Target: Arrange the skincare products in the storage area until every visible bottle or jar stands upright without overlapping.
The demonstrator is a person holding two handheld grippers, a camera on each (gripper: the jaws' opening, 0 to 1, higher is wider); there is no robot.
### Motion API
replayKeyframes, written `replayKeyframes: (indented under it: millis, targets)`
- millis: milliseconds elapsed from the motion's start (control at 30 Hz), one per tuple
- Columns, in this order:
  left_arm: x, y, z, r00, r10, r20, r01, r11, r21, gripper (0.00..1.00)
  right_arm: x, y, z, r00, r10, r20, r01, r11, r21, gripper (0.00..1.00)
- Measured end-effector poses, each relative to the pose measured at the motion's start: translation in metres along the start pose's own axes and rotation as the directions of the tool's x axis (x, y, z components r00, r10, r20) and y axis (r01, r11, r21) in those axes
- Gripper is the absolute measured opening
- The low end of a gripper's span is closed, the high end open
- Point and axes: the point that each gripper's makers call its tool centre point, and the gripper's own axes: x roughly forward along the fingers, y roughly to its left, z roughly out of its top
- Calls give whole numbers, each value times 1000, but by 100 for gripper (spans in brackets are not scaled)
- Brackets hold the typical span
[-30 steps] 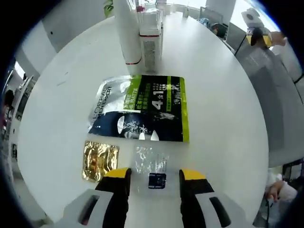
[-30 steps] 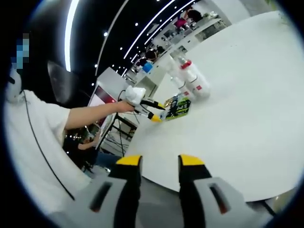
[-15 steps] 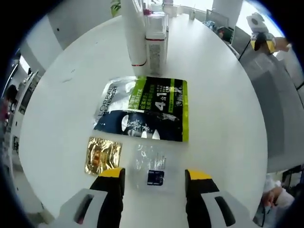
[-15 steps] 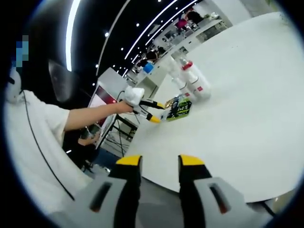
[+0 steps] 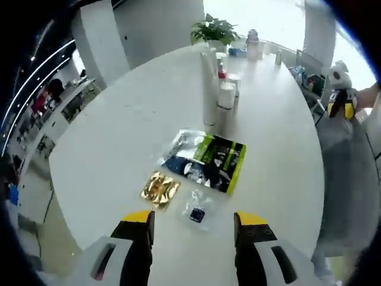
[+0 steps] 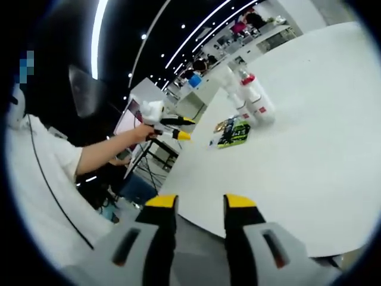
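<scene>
On white table (image 5: pixel 107 149), green-black sachet (image 5: pixel 205 161) lies flat nr upright bottles (image 5: pixel 217 95); both tongs open, empty.

label print on green-black sachet (image 5: pixel 206 161) too small to read | items behind bottle cluster (image 5: pixel 218 89) at 12 o'clock partly hidden

The left gripper (image 5: pixel 193 221) hangs open above the white table's (image 5: pixel 113 143) near edge. A gold sachet (image 5: pixel 159 189), clear sachet (image 5: pixel 197 208) and green-black pouch (image 5: pixel 206 160) lie flat near that edge; bottles (image 5: pixel 218 95) stand upright mid-table.
</scene>
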Motion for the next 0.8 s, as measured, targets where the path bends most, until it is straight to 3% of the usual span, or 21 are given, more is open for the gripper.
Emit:
replayKeyframes:
  millis: [33, 67, 100, 133, 233, 400, 433, 500, 567, 667, 800]
  targets:
    - [-4, 0, 3, 1000, 6, 21, -6, 1000, -13, 56, 0, 0, 0, 1000, 2, -1, -2, 1000, -3, 32]
    - [-16, -3, 13, 995, 31, 100, -23, 997, -73, 56, 0, 1, 0, 1000, 7, -3, -7, 1000, -11, 32]
    - [-21, -5, 16, 991, 41, 125, -27, 994, -110, 56, 0, 2, 0, 1000, 9, -3, -9, 1000, -17, 32]
    - [-32, -6, 22, 982, 77, 175, -49, 986, -160, 56, 0, 2, 0, 1000, 11, -2, -11, 1000, -21, 32]
    - [-51, -16, 35, 957, 114, 268, -55, 975, -216, 57, -2, 3, 2, 1000, 10, 10, -10, 999, -36, 32]
    - [-86, -47, 48, 897, 183, 403, -45, 943, -329, 60, -3, 8, 3, 1000, 18, 24, -16, 998, -64, 32]
    - [-87, -48, 48, 894, 187, 408, -42, 940, -338, 61, -4, 8, 3, 1000, 18, 25, -16, 998, -66, 32]
    - [-92, -71, 53, 866, 169, 471, 40, 915, -401, 68, -7, 6, 12, 998, -9, 69, 19, 989, -144, 31]
    - [-93, -86, 52, 861, 159, 483, 75, 900, -430, 71, -8, 9, 17, 995, -7, 99, 20, 992, -128, 31]
    - [-94, -106, 45, 857, 179, 484, 59, 898, -436, 70, -11, 13, 26, 991, -3, 136, 22, 991, -133, 32]
    - [-96, -122, 39, 840, 210, 500, 77, 866, -494, 70, -14, 19, 32, 989, -11, 146, 37, 984, -174, 33]
